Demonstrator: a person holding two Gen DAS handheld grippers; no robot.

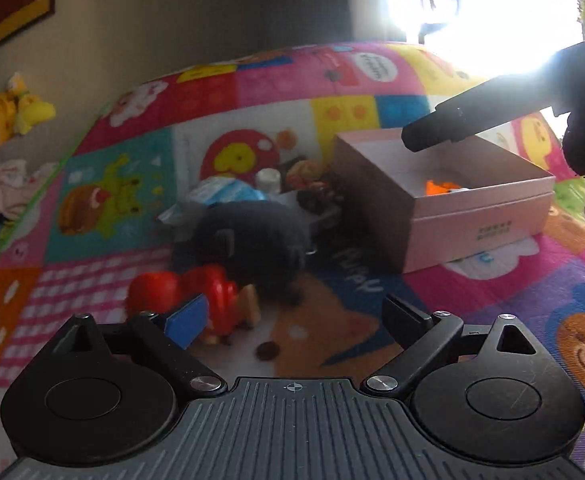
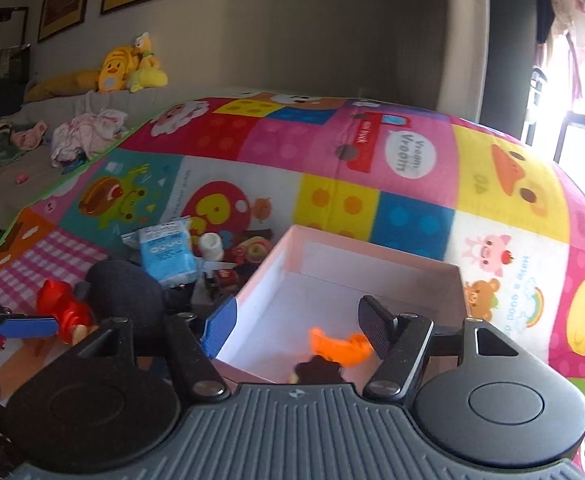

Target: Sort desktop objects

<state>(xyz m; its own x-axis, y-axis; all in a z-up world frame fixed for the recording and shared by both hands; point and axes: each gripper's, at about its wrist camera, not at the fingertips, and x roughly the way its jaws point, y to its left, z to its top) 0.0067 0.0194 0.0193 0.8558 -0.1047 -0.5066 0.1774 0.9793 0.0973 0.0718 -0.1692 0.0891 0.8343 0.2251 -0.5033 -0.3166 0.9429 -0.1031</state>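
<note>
Both grippers over the play mat, jaws spread, nothing held.

We see the left gripper (image 1: 292, 320) w/ jaws released above a red toy (image 1: 196, 296) and a dark round pouch (image 1: 252, 236); no item between them. Right gripper (image 2: 296, 326) hangs over the pink box (image 2: 372, 256), jaws apart, not pressing anything. An orange toy (image 2: 338, 346) lies inside the box, near the front, beside a dark item we can't identify. Left of the box sits a pile: blue packet (image 2: 166, 256), white bottle (image 2: 212, 246), small snacks, too blurred to tell apart. The box stands on the mat (image 2: 412, 216), touching the pile's edge. Yellow plush toys (image 2: 132, 68) lie well apart, by the wall.
</note>
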